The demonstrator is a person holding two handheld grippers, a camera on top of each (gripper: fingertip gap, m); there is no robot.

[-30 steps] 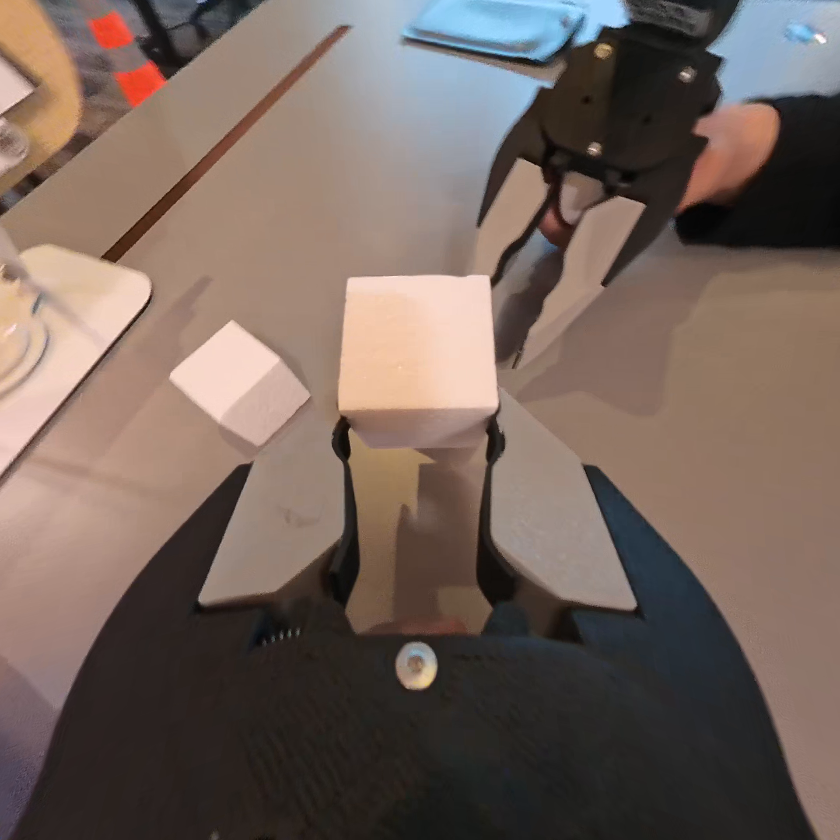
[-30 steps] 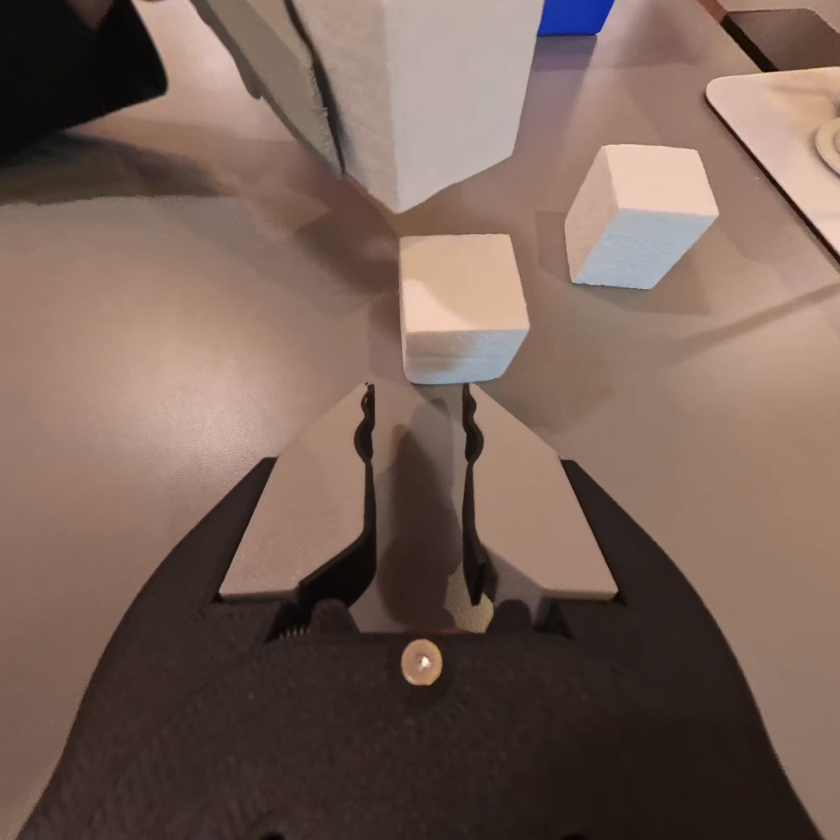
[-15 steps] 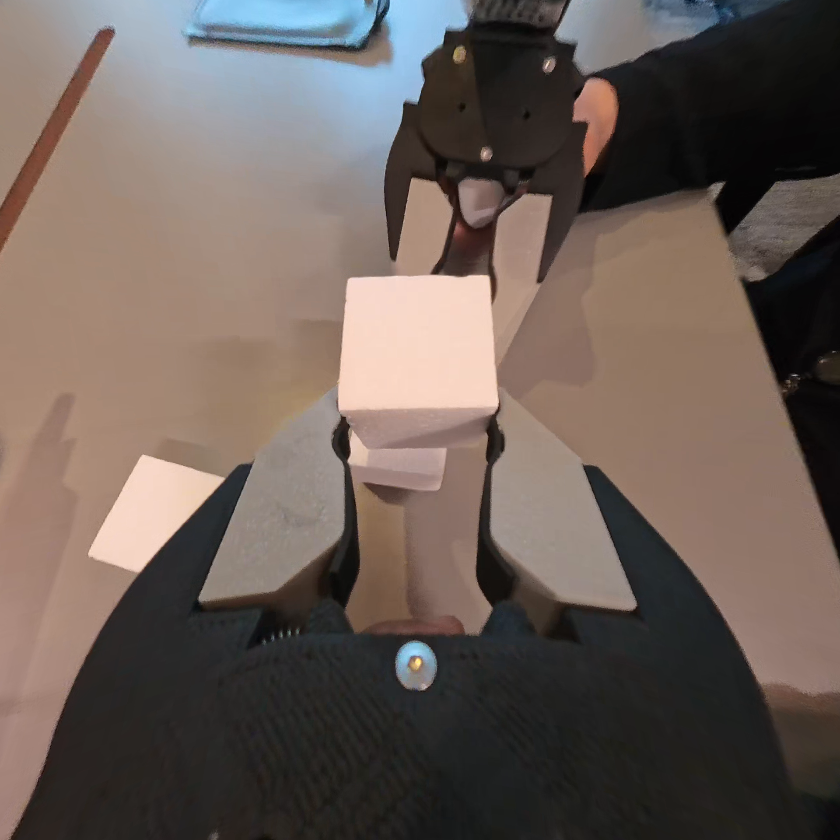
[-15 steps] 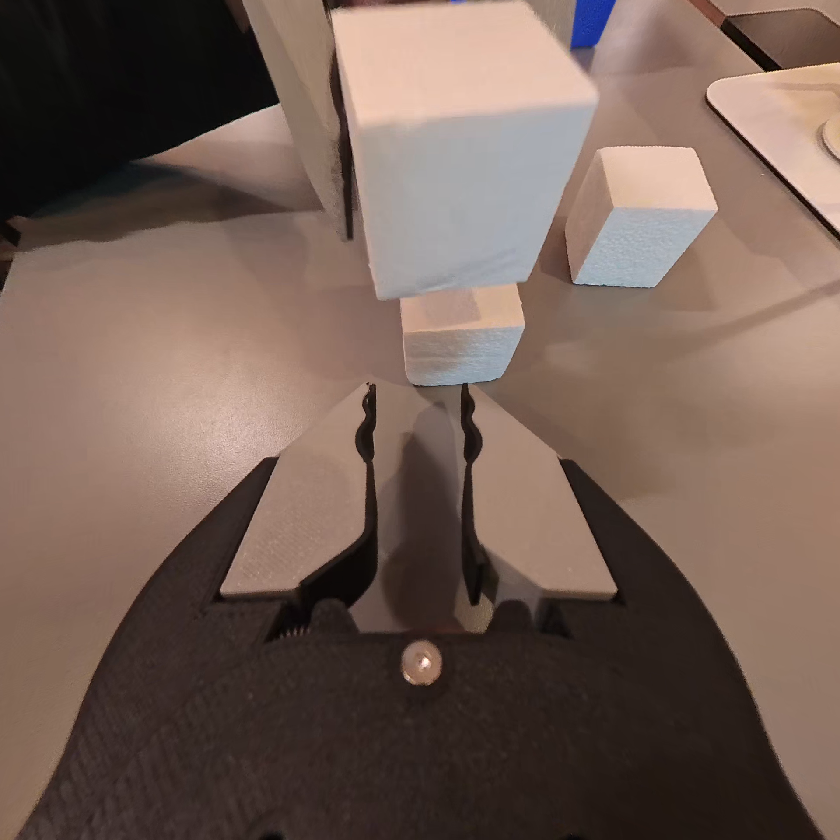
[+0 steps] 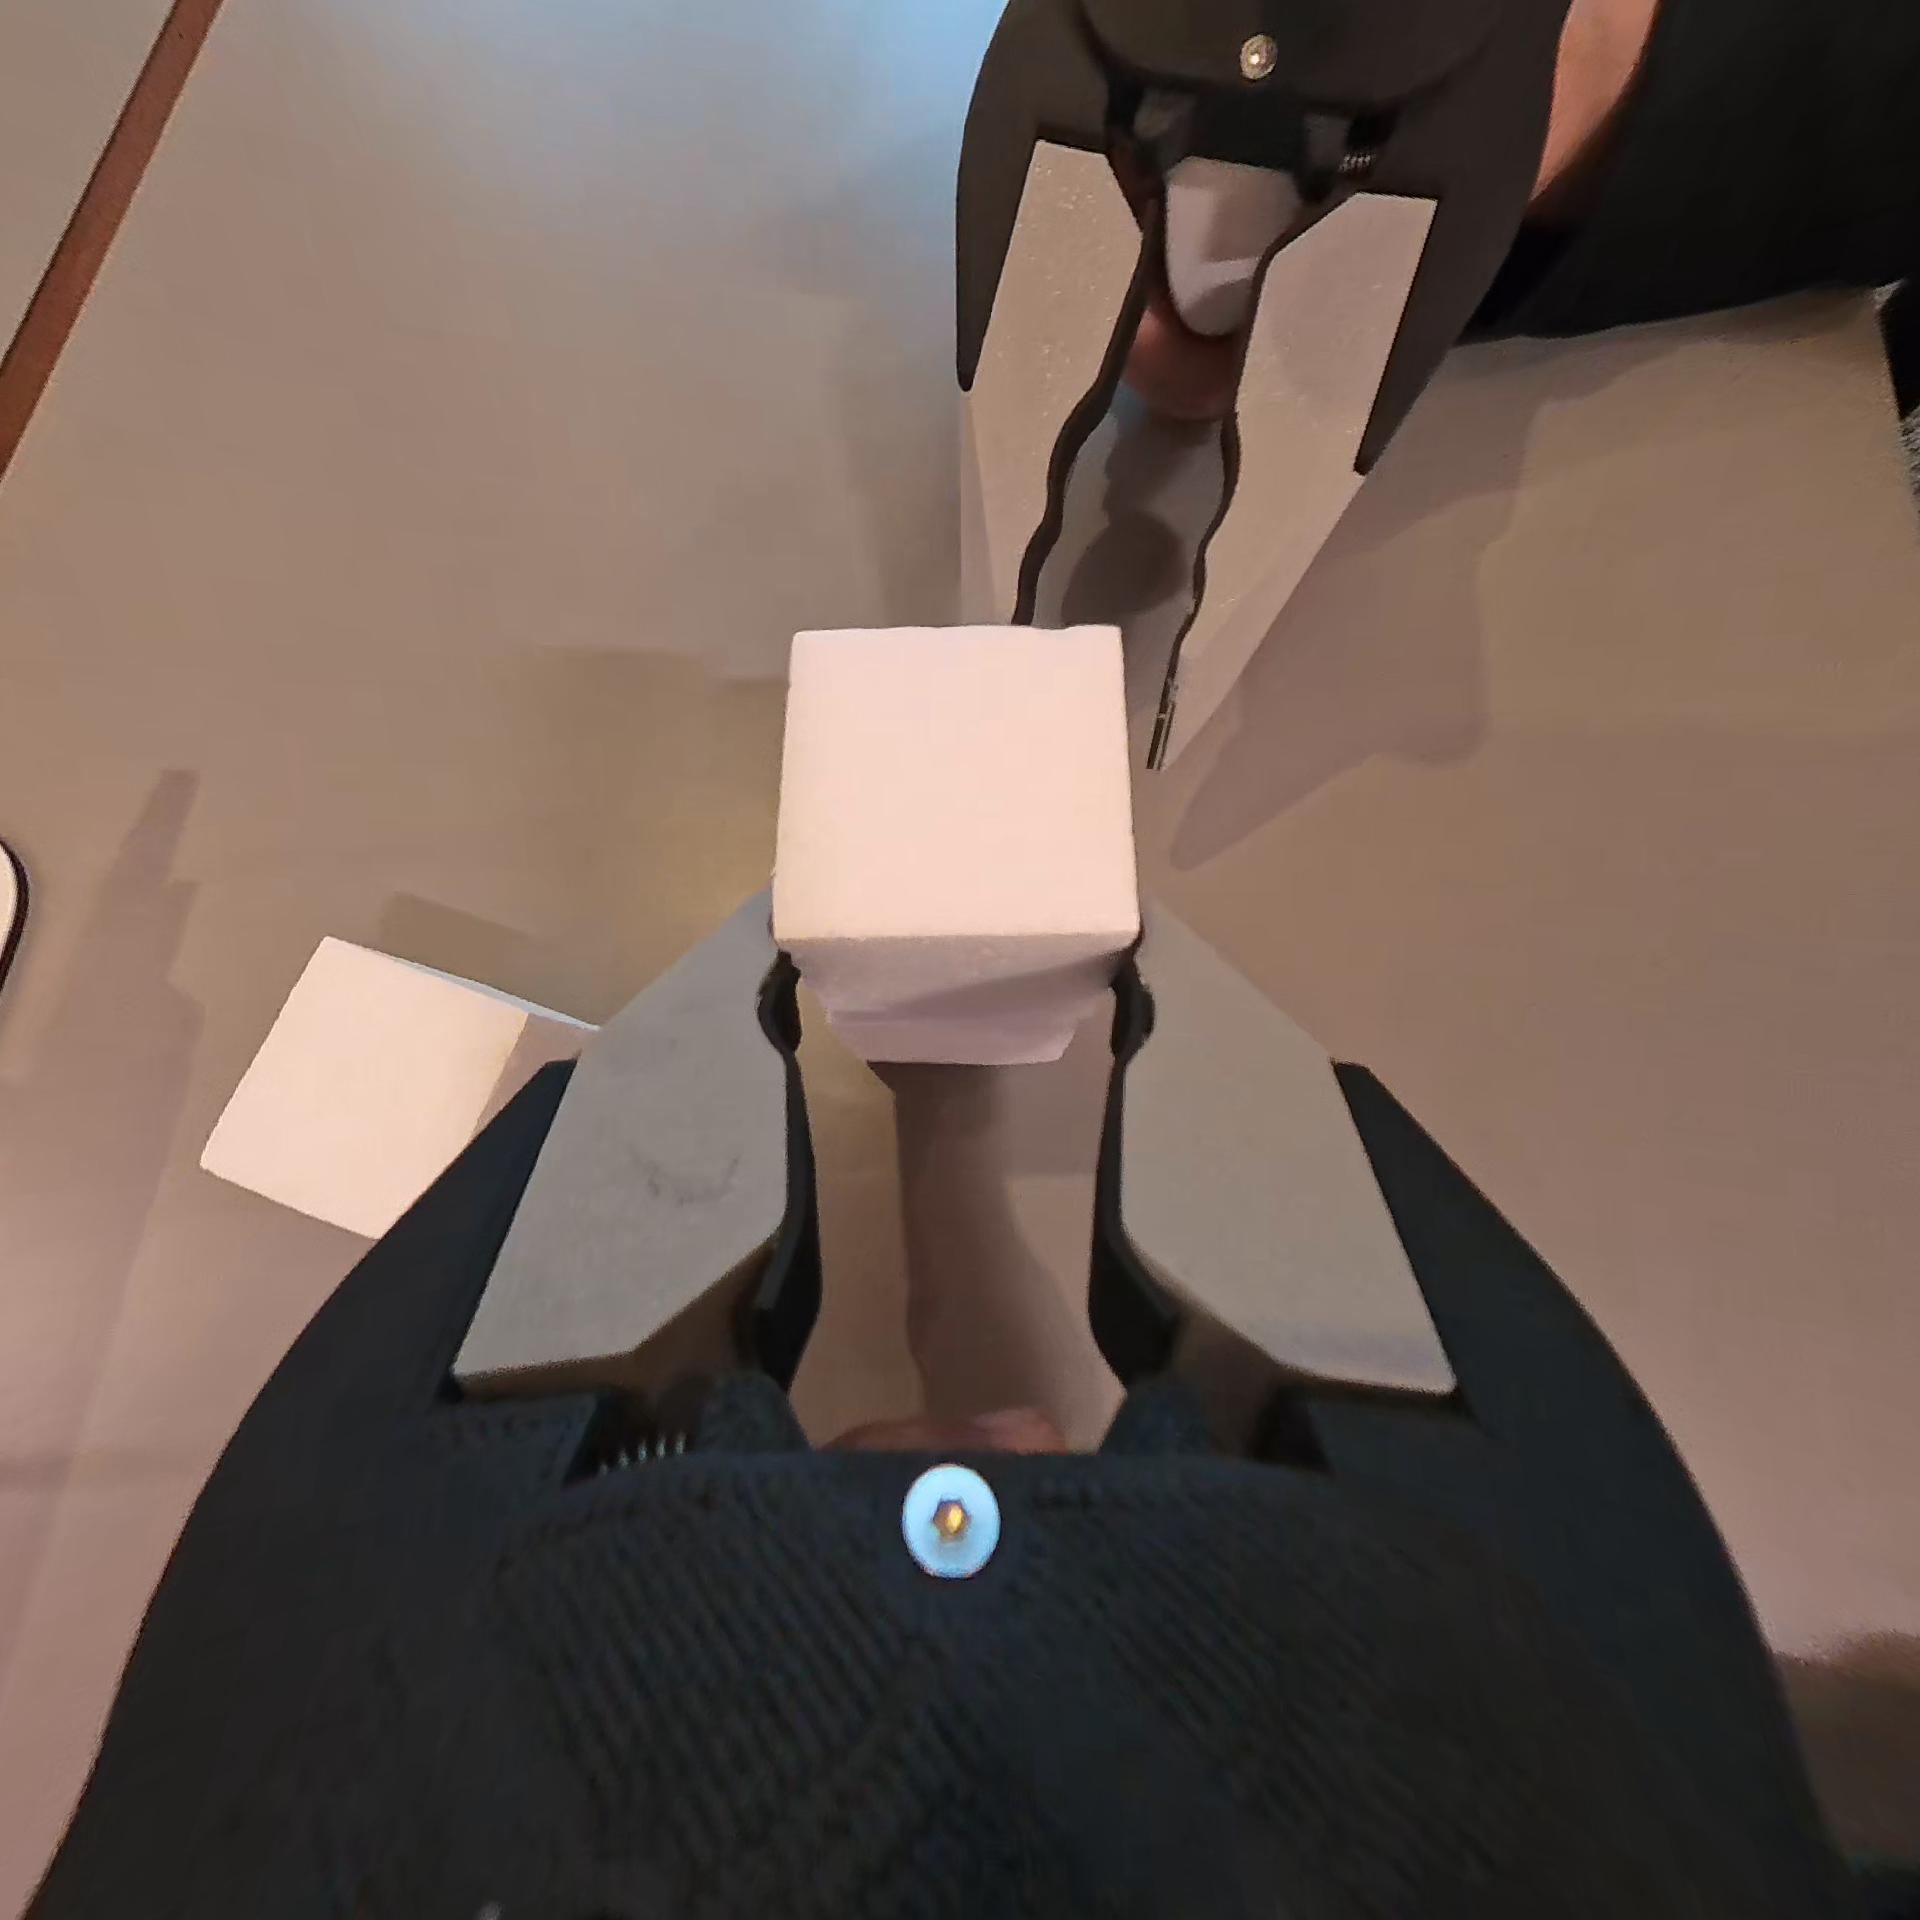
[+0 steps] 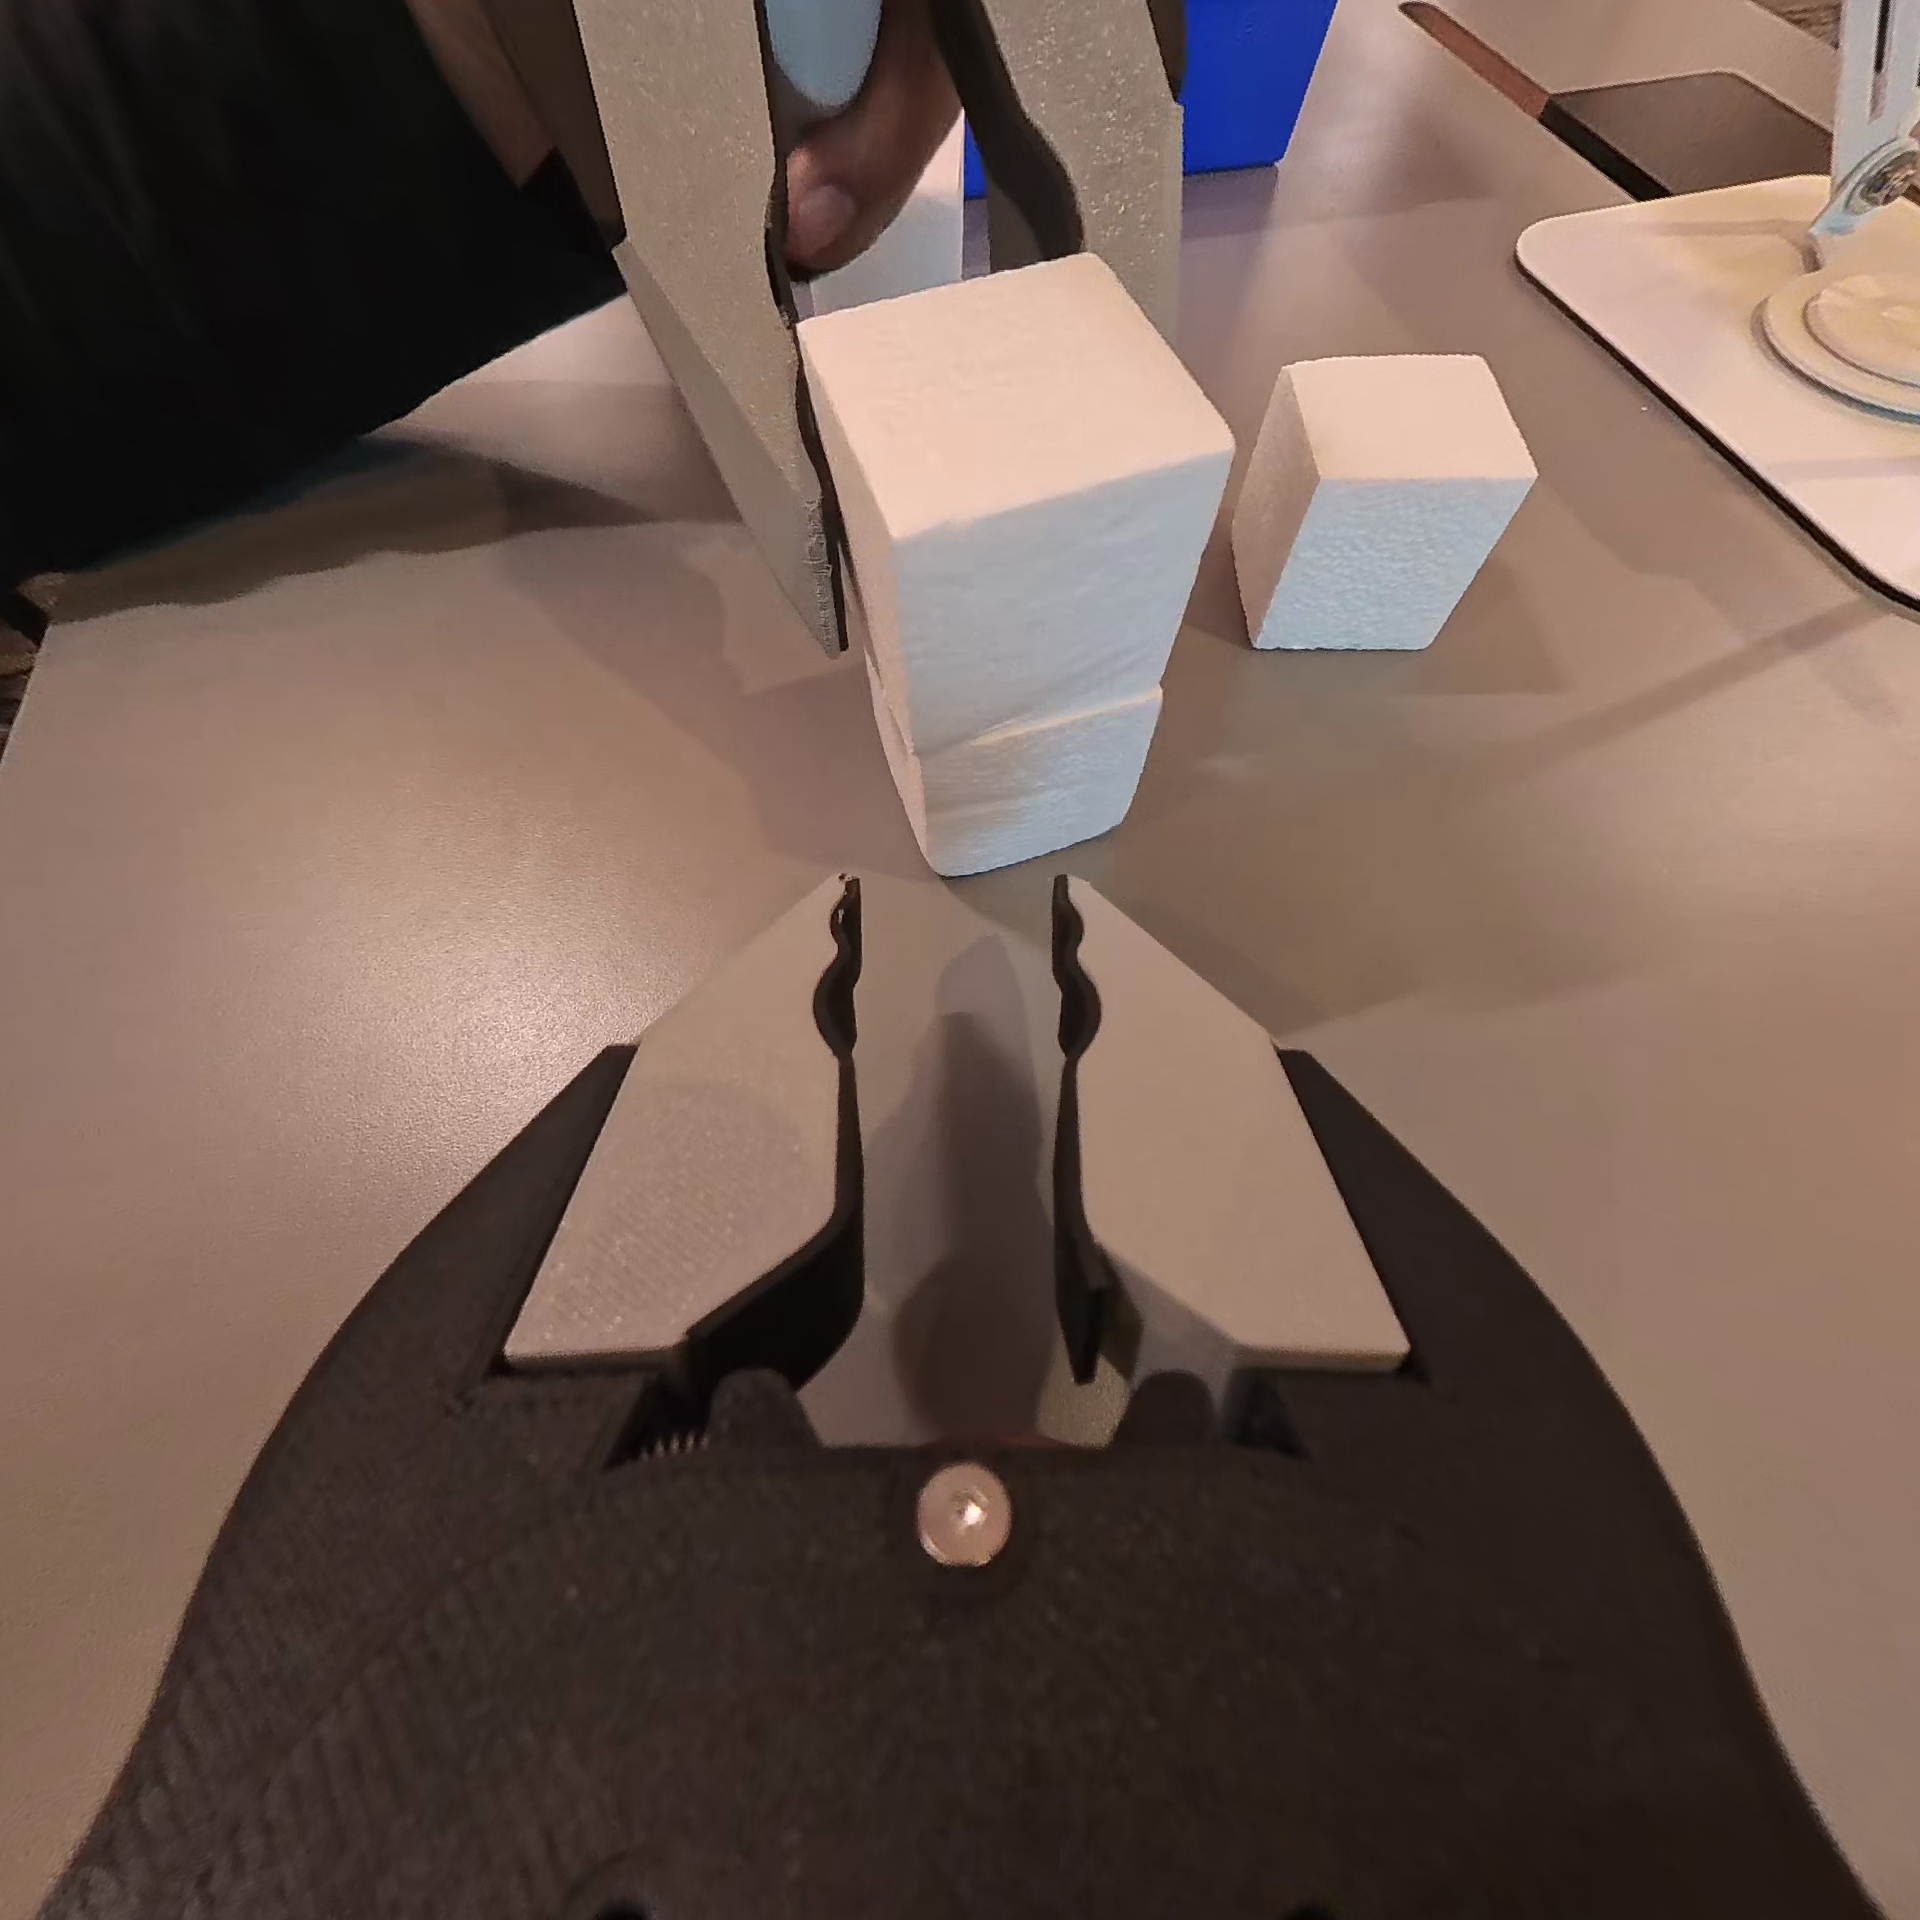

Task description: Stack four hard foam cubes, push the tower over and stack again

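My left gripper is shut on a white foam cube, which sits on top of a second white cube on the grey table. In the right wrist view the two cubes form a slightly twisted stack, with the top cube on the bottom cube and the left gripper's fingers on either side of the top one. My right gripper is open and empty, low over the table just in front of the stack. It also shows in the left wrist view. A third cube lies loose beside the stack, and it shows in the left wrist view too.
A white piece, perhaps another cube, shows behind the left gripper. A blue box stands further back. A white base plate carrying a stand lies at the right. The table edge runs close on the left. Spacing between my two grippers at the tips: around 5 centimetres.
My left gripper has carried its cube over the cube on the table and lowered it until it rests on top. The right gripper has stayed low in front of the stack.
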